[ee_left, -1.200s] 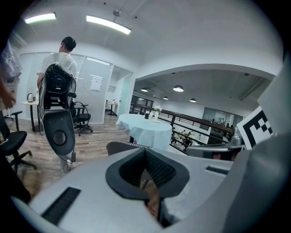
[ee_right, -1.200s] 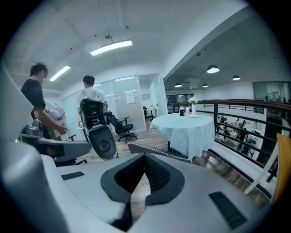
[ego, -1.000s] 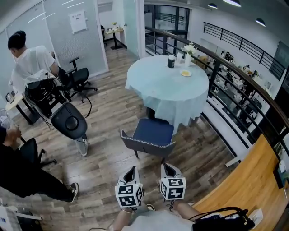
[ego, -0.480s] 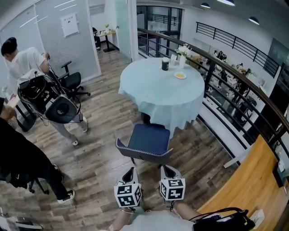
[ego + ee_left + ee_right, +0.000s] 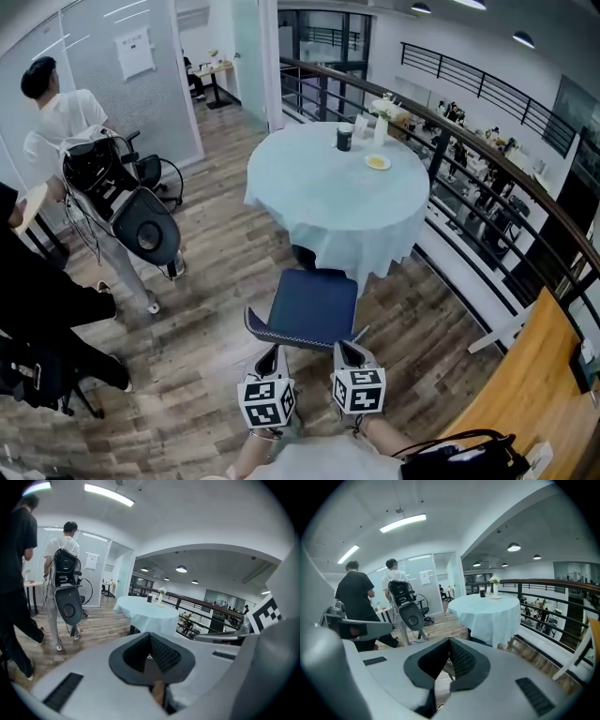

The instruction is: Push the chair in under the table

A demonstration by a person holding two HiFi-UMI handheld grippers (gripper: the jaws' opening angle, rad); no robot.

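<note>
In the head view, one chair (image 5: 311,298) with a blue seat stood on the wood floor (image 5: 216,262) at the near side of one round table (image 5: 309,192) draped in a pale blue cloth. The chair faced the table. Its front-to-back line ran from the person straight toward the table's middle, with its grey backrest (image 5: 281,333) nearest the person. The front edge of the seat sat just at the hanging hem of the cloth, and most of the seat was outside it. On the table stood one dark cup (image 5: 344,138), one small plate (image 5: 378,162) and one white vase (image 5: 382,128) with flowers. The left claw (image 5: 273,353) and the right claw (image 5: 346,350) pointed side by side at the backrest's top rim, just behind it; contact could not be made out. Two people were at the left, one in a white shirt (image 5: 58,122) and one in black (image 5: 42,305).

In the left gripper view, the left claw (image 5: 151,657) had its jaws pressed together with nothing between them. The table (image 5: 149,612) lay ahead.

In the right gripper view, the right claw (image 5: 449,656) was likewise closed and empty, with the table (image 5: 491,609) ahead and both people at the left.
</note>
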